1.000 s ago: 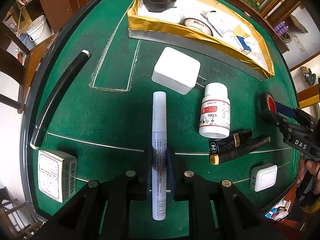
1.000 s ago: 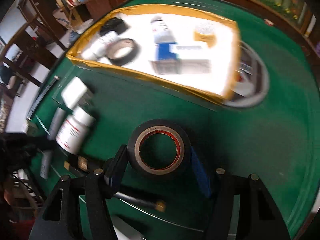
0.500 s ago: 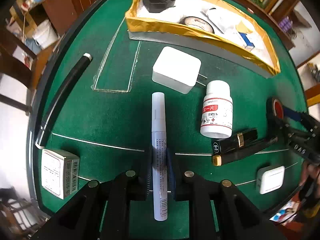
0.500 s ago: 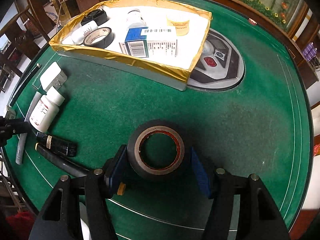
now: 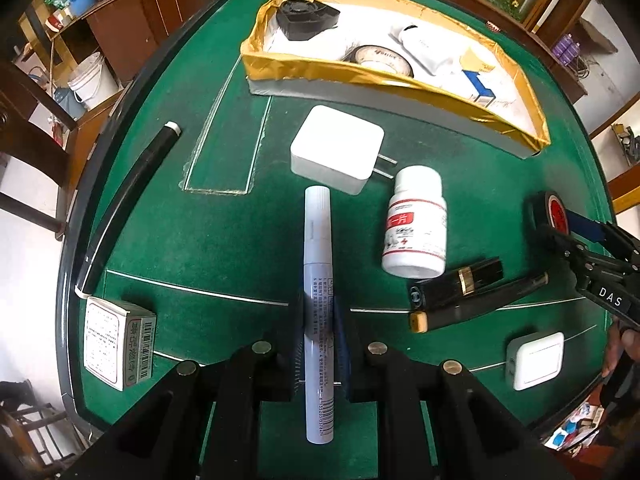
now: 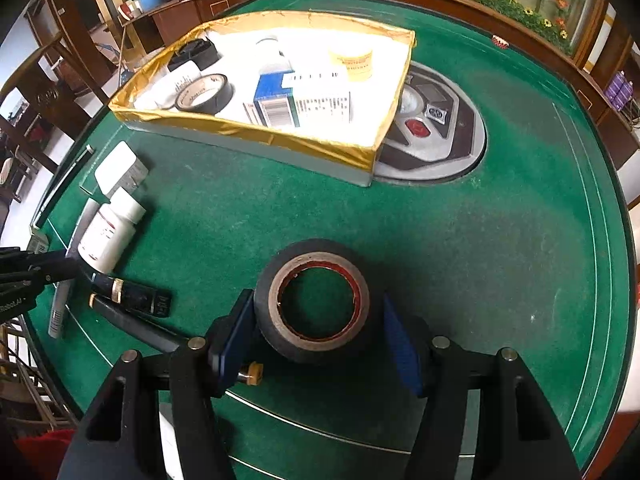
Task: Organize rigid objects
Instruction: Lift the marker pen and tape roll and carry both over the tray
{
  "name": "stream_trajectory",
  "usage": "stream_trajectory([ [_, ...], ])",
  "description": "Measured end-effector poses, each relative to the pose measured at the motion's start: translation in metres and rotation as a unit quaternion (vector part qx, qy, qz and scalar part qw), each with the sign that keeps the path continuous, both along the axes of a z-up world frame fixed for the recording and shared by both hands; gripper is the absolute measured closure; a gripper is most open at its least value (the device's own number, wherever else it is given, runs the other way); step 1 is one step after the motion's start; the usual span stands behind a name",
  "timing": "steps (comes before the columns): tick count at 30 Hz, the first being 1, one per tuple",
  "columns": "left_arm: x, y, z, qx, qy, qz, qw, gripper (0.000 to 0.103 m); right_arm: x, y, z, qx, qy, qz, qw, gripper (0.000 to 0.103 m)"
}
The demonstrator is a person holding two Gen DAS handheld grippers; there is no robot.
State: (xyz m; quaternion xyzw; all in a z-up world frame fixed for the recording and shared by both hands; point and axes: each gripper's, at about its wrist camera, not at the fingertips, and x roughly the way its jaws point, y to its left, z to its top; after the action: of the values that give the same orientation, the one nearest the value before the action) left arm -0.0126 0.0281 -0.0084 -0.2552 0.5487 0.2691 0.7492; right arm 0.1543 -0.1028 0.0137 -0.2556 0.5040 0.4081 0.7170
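- Two rigid things are in hand at once: a white marker (image 5: 318, 312) in the left gripper (image 5: 319, 344) and a black tape roll (image 6: 316, 300) in the right gripper (image 6: 320, 332).
- Marker: judged light, stiff and smooth-walled, so it could slide lengthwise or swing about the pinch. The jaws are clenched on its lower barrel, one pad on each side. Its capped end points ahead toward the white charger (image 5: 338, 148), and its barcode end sticks out behind the pads. A hold nearer the middle would likely balance better.
- Tape roll: judged light, firm and a little tacky on its outer wall, unlikely to crush. It sits between the blue pads (image 6: 236, 328), hole facing up. The left pad touches its wall; the right pad looks just beside it, so I cannot tell whether the squeeze is complete.
- Both things are over the green table (image 6: 500, 220), on the near side of the gold-rimmed tray (image 6: 256, 136), which already holds another tape roll and boxes.
- Pill bottle (image 5: 416, 224) and two black tubes (image 5: 460, 284) lie loose between the grippers.
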Motion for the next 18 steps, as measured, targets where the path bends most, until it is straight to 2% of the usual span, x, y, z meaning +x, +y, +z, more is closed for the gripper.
stream_trajectory([
  [14, 0.004, 0.015, 0.044, 0.008, -0.039, 0.007, 0.9992, 0.089, -0.004, 0.021, 0.031, 0.035, 0.004, 0.023, 0.999, 0.041],
  [18, 0.011, 0.023, 0.055, 0.008, -0.046, 0.001, 0.9989, 0.089, 0.005, 0.029, 0.036, 0.040, 0.020, 0.026, 0.999, 0.041],
])
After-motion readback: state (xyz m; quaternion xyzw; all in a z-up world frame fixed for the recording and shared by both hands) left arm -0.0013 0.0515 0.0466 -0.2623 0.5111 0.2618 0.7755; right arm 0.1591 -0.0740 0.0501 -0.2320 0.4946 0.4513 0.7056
